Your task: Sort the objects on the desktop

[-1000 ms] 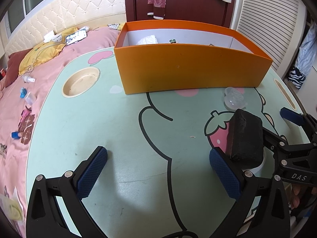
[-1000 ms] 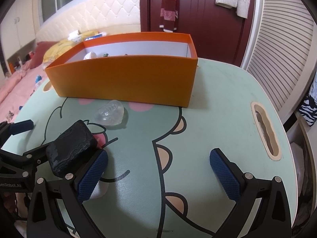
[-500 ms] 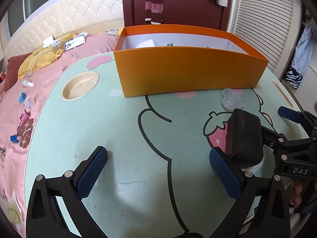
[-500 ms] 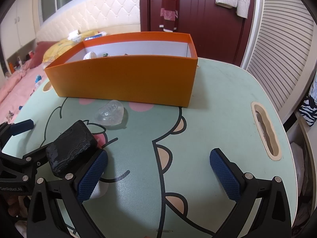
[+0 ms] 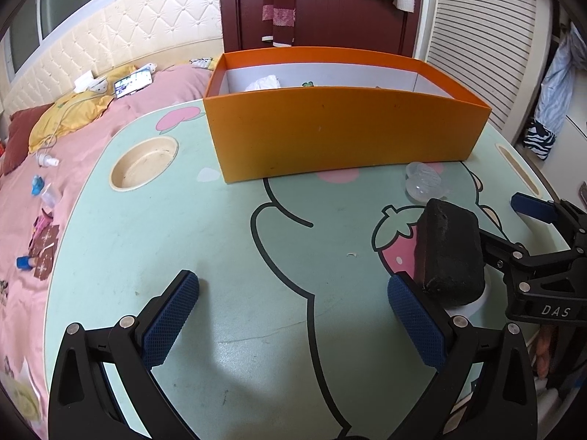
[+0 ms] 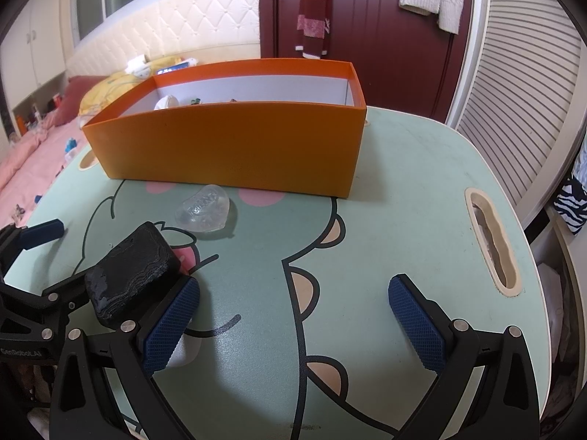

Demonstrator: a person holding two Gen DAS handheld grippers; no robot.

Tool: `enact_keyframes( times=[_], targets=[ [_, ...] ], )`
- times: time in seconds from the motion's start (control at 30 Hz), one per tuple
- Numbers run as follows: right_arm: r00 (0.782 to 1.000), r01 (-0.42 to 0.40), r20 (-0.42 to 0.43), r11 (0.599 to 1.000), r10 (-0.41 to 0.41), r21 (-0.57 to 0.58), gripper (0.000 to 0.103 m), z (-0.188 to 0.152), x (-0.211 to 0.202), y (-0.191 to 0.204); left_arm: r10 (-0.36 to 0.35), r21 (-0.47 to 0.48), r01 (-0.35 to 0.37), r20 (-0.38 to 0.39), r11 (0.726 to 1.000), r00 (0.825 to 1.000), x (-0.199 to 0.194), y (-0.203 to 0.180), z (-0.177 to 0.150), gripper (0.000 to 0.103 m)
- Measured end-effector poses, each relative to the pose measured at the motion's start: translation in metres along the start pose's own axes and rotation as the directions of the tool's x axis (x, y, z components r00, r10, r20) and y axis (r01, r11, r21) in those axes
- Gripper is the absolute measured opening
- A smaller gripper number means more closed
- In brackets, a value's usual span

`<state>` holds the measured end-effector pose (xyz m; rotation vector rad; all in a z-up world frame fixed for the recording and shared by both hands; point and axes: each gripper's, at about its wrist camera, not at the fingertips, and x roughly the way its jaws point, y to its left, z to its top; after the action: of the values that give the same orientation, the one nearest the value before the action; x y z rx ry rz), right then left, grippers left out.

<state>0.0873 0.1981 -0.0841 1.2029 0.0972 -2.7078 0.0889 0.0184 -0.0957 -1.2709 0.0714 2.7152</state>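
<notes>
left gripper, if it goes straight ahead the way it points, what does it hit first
Probably the front wall of the orange box. The left gripper is open, with only bare table ahead of it; how far off the box is remains unclear.

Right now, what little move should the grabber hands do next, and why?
Probably slide one open gripper over the black sponge-like block and close on it. Both the left gripper and the right gripper have jaws wide apart, holding nothing. The block sits between them on the table, still outside the orange box.
</notes>
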Motion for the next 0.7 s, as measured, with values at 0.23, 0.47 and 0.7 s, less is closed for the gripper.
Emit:
enact_keyframes(
  times=[0.23,0.47,0.7],
  targets=[
    [1.000,0.001,0.003,1.000,-0.001,0.002,0.103,-0.0044,-0.0002,0.0030,0.000,-0.004,0.000,0.001,1.000,1.000,0.0000,0.0002,-0.0002,0.103],
    [1.000,-0.002,0.005,1.000,0.002,-0.002,0.103,-0.0047,-0.0003,0.0037,0.000,-0.005,0.000,-0.002,1.000,1.000,0.0004,0.0008,0.0007,0.103],
    [1.000,-0.007,0.018,1.000,0.007,-0.011,0.103,-0.0062,0.0004,0.0042,-0.002,-0.002,0.002,-0.002,1.000,1.000,0.0007,0.0019,0.0017,0.103]
  ],
)
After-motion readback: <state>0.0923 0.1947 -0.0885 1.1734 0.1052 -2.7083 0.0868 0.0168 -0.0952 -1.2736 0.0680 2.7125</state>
